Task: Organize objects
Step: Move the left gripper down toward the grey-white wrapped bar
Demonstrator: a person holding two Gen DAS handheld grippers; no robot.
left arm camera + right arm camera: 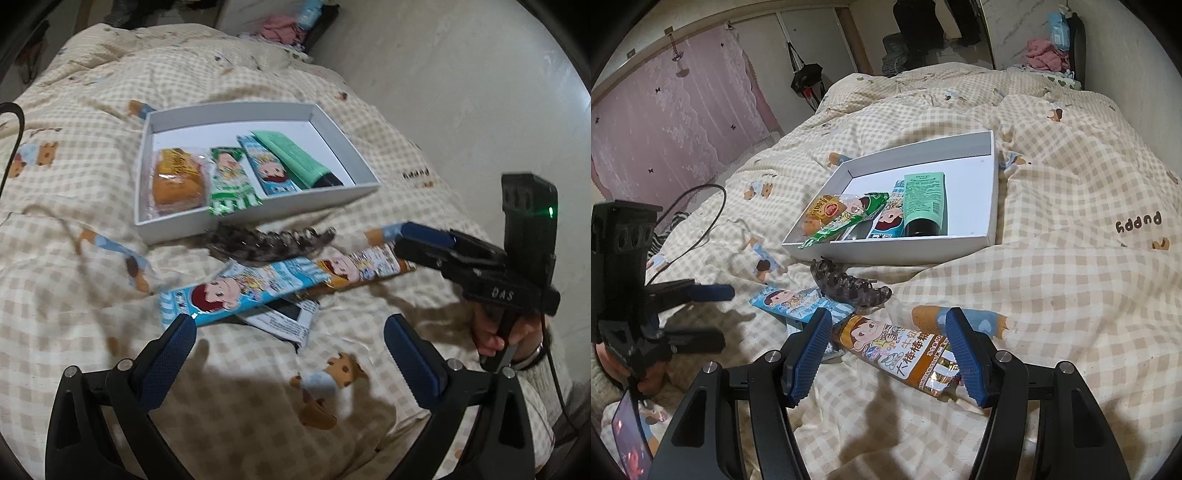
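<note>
A white box [258, 216] [993, 192] on the checked quilt holds a bun packet [177, 181], a green candy packet [231, 181], a blue candy packet [267, 166] and a green tube [295, 157] [925, 203]. In front of it lie a dark hair claw [269, 240] [849, 286], a blue candy packet [236, 293] [792, 299], an orange candy packet [369, 264] [905, 350] and a small dark-and-white packet [288, 319]. My left gripper [290, 328] is open just before the blue packet. My right gripper [888, 328] [417, 240] is open, its fingers on either side of the orange packet.
The quilt [1071, 277] is rumpled and rises to the right of the box. A black cable [701, 218] runs at the left. Pink curtains [672, 122] and piled clothes [1043, 53] lie beyond the bed. A wall [461, 92] lies to the right.
</note>
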